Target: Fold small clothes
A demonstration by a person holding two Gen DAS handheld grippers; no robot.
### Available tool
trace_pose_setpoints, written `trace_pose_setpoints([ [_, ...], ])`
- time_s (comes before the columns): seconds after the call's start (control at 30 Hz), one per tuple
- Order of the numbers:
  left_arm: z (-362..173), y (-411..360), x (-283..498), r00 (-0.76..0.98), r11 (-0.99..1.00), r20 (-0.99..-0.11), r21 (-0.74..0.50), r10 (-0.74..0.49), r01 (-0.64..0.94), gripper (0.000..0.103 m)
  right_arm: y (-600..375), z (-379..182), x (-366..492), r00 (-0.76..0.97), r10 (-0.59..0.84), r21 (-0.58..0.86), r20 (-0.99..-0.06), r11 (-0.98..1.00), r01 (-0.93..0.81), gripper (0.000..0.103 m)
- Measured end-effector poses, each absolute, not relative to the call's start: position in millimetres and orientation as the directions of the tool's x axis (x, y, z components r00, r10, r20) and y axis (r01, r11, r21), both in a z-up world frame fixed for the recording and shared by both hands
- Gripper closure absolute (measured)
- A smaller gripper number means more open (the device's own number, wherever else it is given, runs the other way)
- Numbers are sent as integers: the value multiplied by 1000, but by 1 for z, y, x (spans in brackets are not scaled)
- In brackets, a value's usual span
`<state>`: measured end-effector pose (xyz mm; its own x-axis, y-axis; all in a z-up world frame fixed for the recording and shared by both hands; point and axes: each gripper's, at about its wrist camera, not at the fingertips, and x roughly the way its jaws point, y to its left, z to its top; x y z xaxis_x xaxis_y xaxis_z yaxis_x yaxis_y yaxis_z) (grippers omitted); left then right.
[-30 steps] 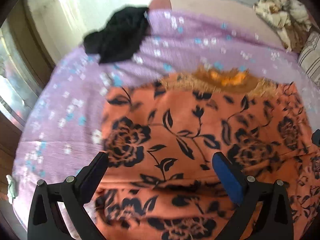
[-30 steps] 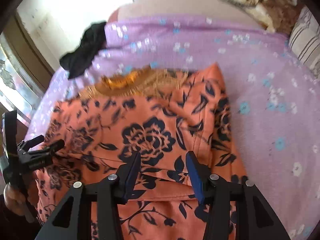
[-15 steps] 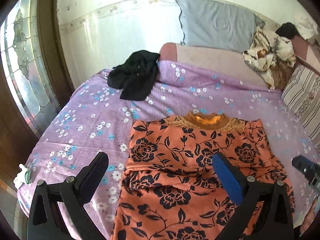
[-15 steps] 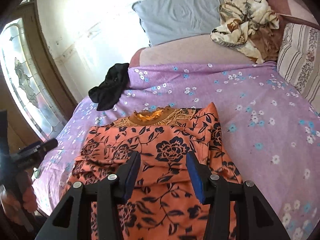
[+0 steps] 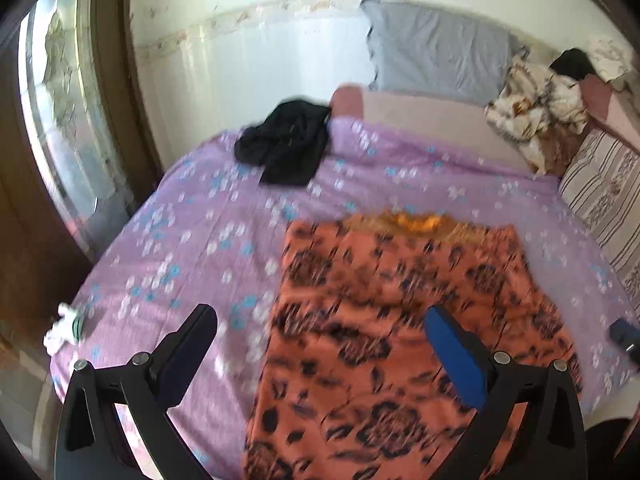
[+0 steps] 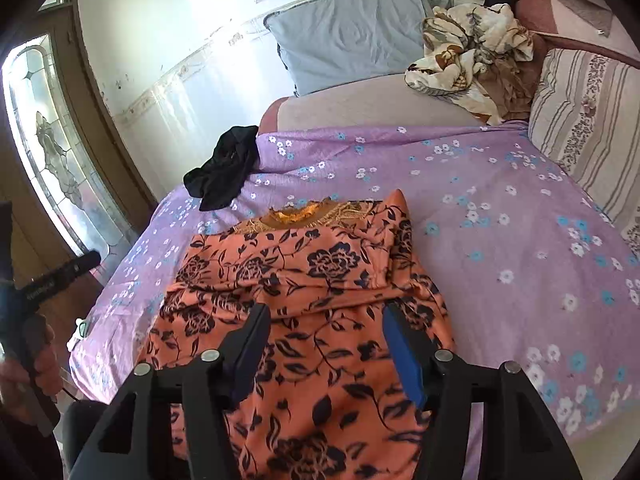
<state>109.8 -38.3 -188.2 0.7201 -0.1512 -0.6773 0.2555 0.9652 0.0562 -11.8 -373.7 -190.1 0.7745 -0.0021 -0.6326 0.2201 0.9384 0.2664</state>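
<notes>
Both your grippers tilt down over the bed from its near edge. Your left gripper (image 5: 320, 344) stands wide open with nothing between its fingers; your right gripper (image 6: 326, 336) has its jaws opening, empty, above the orange floral garment (image 6: 304, 300), which lies flat on the purple bedspread (image 6: 500, 232), collar toward the pillows. The left view is blurred, and the garment's near end is cut off. A black garment (image 6: 224, 168) lies crumpled at the far left, apart from it; a grey pillow (image 6: 352, 36) leans on the wall.
</notes>
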Motion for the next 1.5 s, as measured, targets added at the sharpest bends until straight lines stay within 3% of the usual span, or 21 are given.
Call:
trace_pose_setpoints([
  [0.17,-245,5,110,594,983,-801,46,-71,179,0,-384,-200,-28,697,-11,260,-717,924,282,38],
  [0.37,-302,45,96,476,989,-879,73,4,126,0,-397,-232,-48,579,2,256,-815,898,358,38],
  [0.73,-339,88,75,376,997,-927,36,10,63,0,-389,-294,-67,422,74,278,-904,850,447,38],
  [0.9,-353,88,65,312,993,-946,-58,-87,100,20,-384,-294,-63,427,84,289,-900,849,443,38],
  [1.27,-382,70,49,181,973,-959,-199,-218,119,20,-393,-302,-73,400,114,319,-909,809,493,38],
  [1.4,-381,66,53,164,956,-945,-266,-284,127,42,-394,-312,-76,387,158,360,-909,766,533,38],
  [1.5,-381,61,53,173,955,-943,-263,-284,137,42,-389,-324,-73,355,176,359,-918,751,554,38],
])
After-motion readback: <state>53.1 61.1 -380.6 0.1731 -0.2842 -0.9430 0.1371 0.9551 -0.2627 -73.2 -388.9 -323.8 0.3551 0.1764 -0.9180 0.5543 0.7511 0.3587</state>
